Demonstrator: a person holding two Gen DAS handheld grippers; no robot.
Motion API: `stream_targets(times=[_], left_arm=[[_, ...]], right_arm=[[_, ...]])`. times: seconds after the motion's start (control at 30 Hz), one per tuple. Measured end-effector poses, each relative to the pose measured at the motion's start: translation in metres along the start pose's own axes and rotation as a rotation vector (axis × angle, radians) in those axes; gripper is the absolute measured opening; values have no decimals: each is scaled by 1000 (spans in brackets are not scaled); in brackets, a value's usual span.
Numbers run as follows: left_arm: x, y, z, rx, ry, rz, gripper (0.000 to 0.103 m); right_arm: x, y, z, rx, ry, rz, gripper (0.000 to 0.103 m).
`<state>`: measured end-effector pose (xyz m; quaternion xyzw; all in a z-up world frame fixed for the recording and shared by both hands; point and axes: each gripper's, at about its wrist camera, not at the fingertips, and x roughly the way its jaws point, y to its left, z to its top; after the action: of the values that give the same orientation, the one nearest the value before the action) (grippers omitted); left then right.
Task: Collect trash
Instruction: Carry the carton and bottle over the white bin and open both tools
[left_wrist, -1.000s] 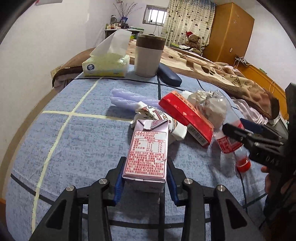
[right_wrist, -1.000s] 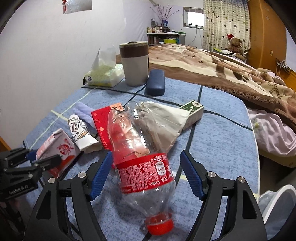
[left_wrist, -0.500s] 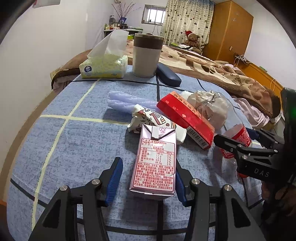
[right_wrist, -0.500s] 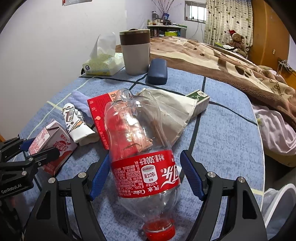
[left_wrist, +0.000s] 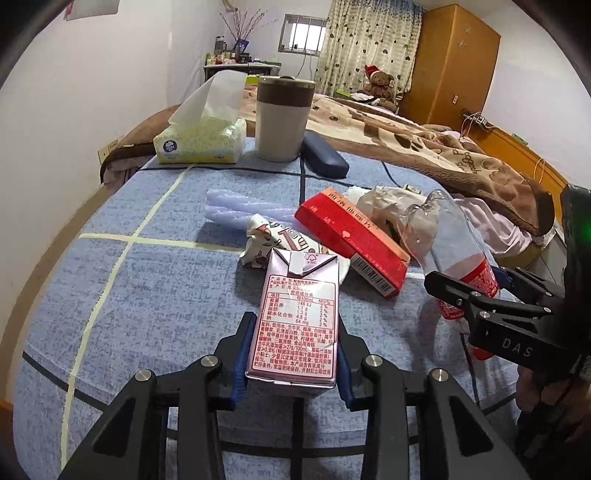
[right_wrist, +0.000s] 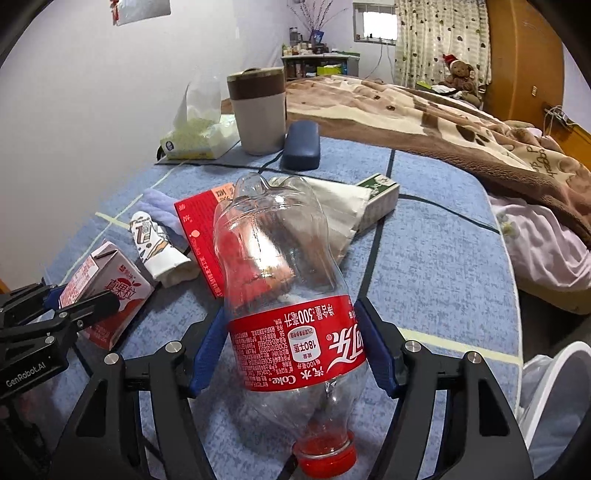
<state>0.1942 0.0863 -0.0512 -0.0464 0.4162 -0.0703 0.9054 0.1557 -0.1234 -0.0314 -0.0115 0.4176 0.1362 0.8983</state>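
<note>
Left gripper (left_wrist: 291, 354) closing on the milk carton (left_wrist: 295, 314), pads at both sides. Right gripper (right_wrist: 291, 350) closing around the Coke bottle's (right_wrist: 284, 280) label band, cap toward camera. Both lie on the blue table (left_wrist: 140, 295). Squeeze gently, since the bottle likely crushes, and lift straight up. Only the right view shows the white bin (right_wrist: 554, 398) at the table edge and the green box (right_wrist: 380, 199).

Left tongs (left_wrist: 293, 354) closing, right tongs (right_wrist: 291, 354) closing, both angled downward
</note>
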Motion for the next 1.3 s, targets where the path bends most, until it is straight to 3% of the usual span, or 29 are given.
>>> stream_targets(times=[0.7,1.3], left_arm=[[-51,-69,-1,101,-87,-65,38],[-75,-170,-6,242,-135,-185,38]], right_arm=[[-59,-36,-10,79,-98,-26,69],[-119,-103,-40,206,-171,-138,69]])
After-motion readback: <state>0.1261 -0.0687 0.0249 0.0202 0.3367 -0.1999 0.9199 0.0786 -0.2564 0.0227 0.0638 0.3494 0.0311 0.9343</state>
